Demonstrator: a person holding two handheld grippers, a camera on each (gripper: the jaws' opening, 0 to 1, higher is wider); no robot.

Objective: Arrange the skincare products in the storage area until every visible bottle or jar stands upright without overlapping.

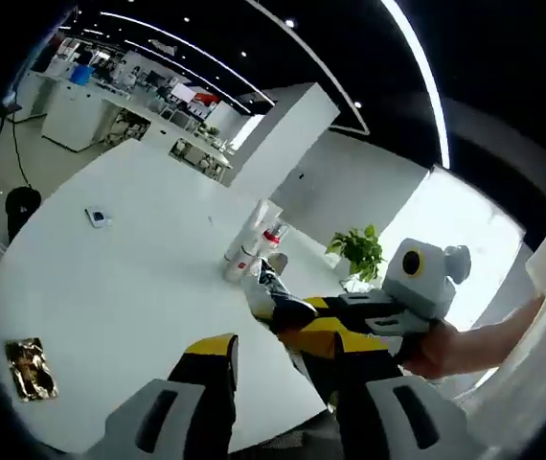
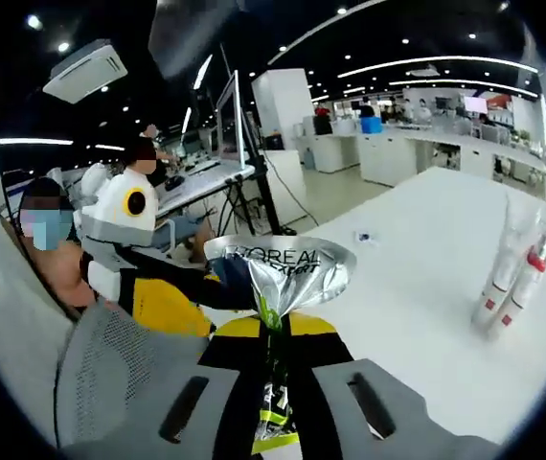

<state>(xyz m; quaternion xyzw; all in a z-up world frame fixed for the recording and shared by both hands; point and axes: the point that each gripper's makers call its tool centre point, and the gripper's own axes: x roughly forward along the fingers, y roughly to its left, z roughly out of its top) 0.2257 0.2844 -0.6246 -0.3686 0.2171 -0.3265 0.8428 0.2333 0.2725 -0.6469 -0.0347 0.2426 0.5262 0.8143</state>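
My right gripper (image 2: 273,335) is shut on a silver and black L'Oreal tube (image 2: 283,273), held in the air with its wide crimped end towards the camera. The left gripper view has that gripper (image 1: 290,309) coming in from the right with the tube (image 1: 265,290) at its tip. My left gripper (image 1: 273,350) is open, its jaws wide apart just below the tube; it reaches in from the left (image 2: 227,276) close to the tube's end. Two white tubes with red marks (image 1: 246,247) (image 2: 505,287) stand upright side by side on the white table (image 1: 139,278).
A gold foil sachet (image 1: 30,368) lies near the table's edge and a small white item (image 1: 98,218) farther off. A potted plant (image 1: 358,251) stands beyond the tubes. A seated person (image 2: 48,249) is at the left. Office desks fill the background.
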